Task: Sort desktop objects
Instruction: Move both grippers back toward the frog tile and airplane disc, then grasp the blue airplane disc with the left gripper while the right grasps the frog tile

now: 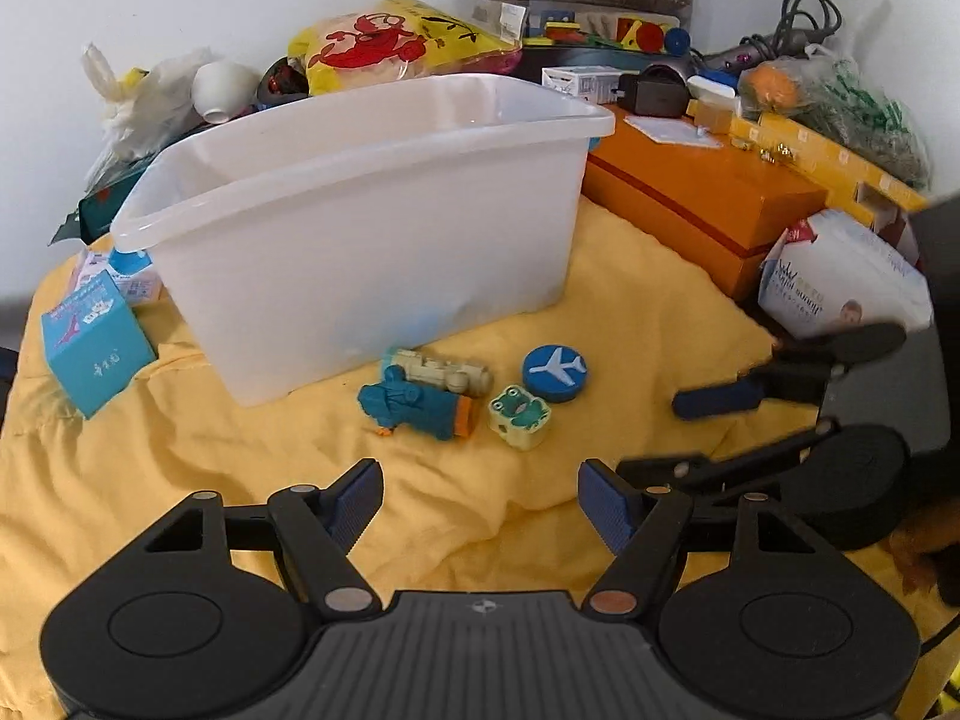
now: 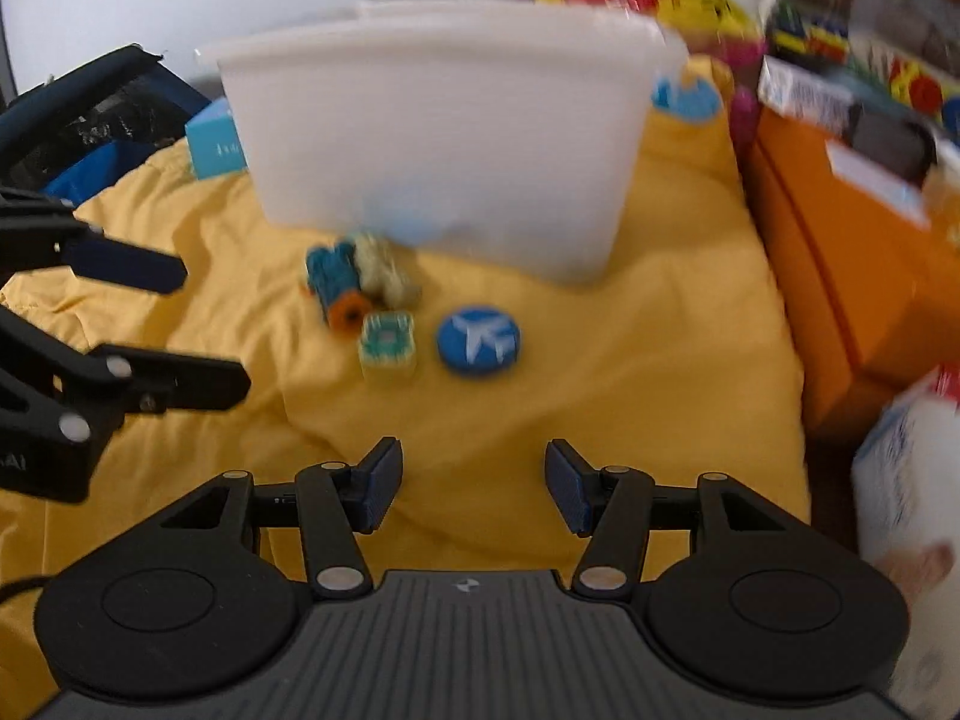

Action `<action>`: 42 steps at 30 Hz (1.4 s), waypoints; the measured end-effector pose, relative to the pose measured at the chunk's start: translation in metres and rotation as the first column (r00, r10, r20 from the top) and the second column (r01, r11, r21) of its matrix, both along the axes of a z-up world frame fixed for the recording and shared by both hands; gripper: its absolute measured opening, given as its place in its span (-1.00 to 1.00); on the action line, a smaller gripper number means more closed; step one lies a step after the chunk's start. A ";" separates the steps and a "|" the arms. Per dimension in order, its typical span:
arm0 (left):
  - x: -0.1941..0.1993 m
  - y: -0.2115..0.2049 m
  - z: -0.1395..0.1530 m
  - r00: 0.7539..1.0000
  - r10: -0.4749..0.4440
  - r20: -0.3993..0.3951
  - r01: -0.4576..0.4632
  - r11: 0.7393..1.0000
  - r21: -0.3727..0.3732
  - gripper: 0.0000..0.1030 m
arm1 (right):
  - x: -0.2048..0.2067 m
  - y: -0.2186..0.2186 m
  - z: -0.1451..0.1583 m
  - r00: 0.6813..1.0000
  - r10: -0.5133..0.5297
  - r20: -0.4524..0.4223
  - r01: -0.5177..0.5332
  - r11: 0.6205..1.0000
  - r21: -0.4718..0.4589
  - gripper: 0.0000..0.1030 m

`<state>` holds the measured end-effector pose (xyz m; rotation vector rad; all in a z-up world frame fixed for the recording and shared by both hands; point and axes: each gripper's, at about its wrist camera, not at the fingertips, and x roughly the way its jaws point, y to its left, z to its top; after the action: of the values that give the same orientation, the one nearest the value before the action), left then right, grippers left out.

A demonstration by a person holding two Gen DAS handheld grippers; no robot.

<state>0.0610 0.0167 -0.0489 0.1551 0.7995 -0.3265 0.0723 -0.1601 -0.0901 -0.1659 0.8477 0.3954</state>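
Evidently we held the left gripper [image 1: 480, 501] and right gripper [image 2: 474, 483] agape, empty, above the yellow cloth [image 1: 180, 468] before the white bin [image 1: 360, 228].

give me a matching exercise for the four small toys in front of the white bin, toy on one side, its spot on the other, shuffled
Toys:
1. round blue airplane disc
2. frog block
3. teal toy with orange end
4. cream train

Spots, seen from the left wrist camera:
A. nearest the white bin, behind the teal toy
B. farthest right of the four
C. farthest left of the four
D. in front of the disc, right of the teal toy

Pairs: 1-B, 2-D, 3-C, 4-A
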 end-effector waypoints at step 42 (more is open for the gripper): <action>0.029 0.037 0.000 0.987 0.142 -0.072 -0.152 0.976 -0.158 0.27 | 0.035 0.026 0.003 0.995 0.099 0.020 -0.100 0.994 0.034 -0.46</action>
<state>0.0904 0.0539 -0.0493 -0.0677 0.8354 -0.2561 0.1072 -0.1341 -0.0873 -0.1799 0.8161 0.5008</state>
